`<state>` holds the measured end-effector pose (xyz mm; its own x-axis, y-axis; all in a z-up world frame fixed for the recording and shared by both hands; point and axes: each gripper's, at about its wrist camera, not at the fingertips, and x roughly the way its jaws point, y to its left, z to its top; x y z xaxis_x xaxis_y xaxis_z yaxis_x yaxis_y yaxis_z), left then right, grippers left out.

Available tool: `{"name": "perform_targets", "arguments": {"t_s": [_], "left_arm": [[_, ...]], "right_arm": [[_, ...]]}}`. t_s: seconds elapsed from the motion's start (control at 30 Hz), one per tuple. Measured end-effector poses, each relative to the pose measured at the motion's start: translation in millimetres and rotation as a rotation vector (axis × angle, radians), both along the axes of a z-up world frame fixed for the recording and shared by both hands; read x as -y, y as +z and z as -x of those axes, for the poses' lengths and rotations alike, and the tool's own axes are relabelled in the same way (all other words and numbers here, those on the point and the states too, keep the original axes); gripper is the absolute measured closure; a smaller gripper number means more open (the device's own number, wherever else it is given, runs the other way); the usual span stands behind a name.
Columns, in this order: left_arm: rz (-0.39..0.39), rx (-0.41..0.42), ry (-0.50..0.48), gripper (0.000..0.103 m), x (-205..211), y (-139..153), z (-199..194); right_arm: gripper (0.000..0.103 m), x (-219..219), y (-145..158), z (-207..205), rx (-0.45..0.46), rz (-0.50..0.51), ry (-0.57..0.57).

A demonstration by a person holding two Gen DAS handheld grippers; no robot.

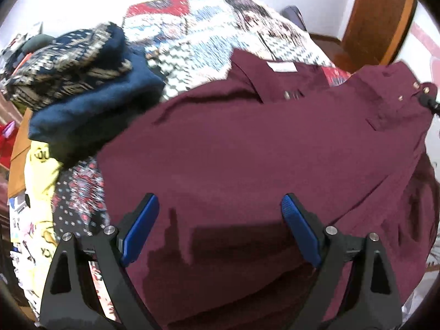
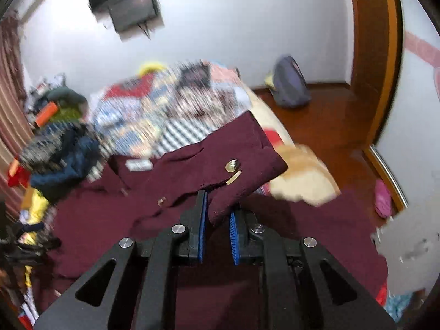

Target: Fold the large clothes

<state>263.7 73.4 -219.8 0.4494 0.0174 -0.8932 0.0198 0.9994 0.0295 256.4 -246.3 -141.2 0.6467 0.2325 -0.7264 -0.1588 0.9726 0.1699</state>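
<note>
- While the big maroon woven garment with brass-coloured buttons lies spread across the patchwork-quilted bed, one buttoned corner of it is lifted off the surface at the right side.
- That corner sits pinched between the blue pads of the right gripper, whose jaws are closed on the cloth; the raised flap hangs above the rest of the garment, which I take to be the start of carrying it over for a fold.
- Over the lower middle of the garment hovers the left gripper, its blue-padded fingers spread wide with nothing between them; it seems placed there to press or catch the fabric so the body does not drag along with the lifted side.
- A white label shows near the collar at the far end, so the neck end points away from the person.
- To the left, just beside the garment, a heap of navy patterned clothes and a yellow printed cloth crowd the bed, which limits room for folding that way.
- Motion blur softens the right view, so finer creases cannot be read.
</note>
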Motion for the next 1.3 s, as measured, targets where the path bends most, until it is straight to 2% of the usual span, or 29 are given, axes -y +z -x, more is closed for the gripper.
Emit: {"name": "perform_targets", "arguments": {"t_s": [0.17,0.27,0.37,0.47,0.6,0.67,0.73,0.77,0.9,1.03,1.17,1.3], "left_arm": [[-0.014,-0.011,-0.008,0.012,7.1,-9.7,7.4],[-0.014,-0.003,0.002,0.012,6.1,-7.6,11.0],[-0.012,0.002,0.005,0.012,6.0,-3.7,13.4],[-0.012,0.019,-0.001,0.012,7.0,4.7,12.8],[-0.003,0.071,-0.012,0.012,12.2,26.1,10.8],[0.003,0.107,-0.019,0.012,16.5,39.5,9.3],[0.01,0.142,-0.029,0.012,22.2,53.2,7.7],[0.014,0.161,-0.034,0.012,25.8,60.2,7.1],[0.035,0.225,-0.056,0.012,38.9,82.2,3.7],[0.062,0.241,-0.074,0.012,51.3,89.1,-2.1],[0.066,0.216,-0.085,0.012,62.3,79.1,-8.4],[0.069,0.176,-0.087,0.012,69.5,63.7,-13.3]], "right_arm": [[0.089,15.5,-64.2,-1.8,-0.205,0.012,-0.026],[0.087,24.3,-79.9,5.3,-0.277,-0.022,-0.025],[0.08,25.7,-75.7,13.9,-0.279,-0.027,-0.037],[0.068,30.1,-64.7,21.7,-0.269,0.005,-0.043],[0.063,38.5,-42.7,28.8,-0.202,0.024,-0.052],[0.051,48.6,-31.4,30.1,-0.166,0.017,-0.076],[0.031,65.1,-19.9,32.6,-0.129,0.001,-0.127],[0.029,73.1,-14.9,33.9,-0.113,-0.008,-0.154],[0.025,112.5,-3.4,35.2,-0.077,-0.041,-0.277],[0.025,147.8,-12.6,36.5,-0.1,-0.084,-0.384],[0.025,180.7,-37.1,39.5,-0.165,-0.145,-0.476],[0.025,209.0,-75.7,40.1,-0.273,-0.201,-0.571]]}}
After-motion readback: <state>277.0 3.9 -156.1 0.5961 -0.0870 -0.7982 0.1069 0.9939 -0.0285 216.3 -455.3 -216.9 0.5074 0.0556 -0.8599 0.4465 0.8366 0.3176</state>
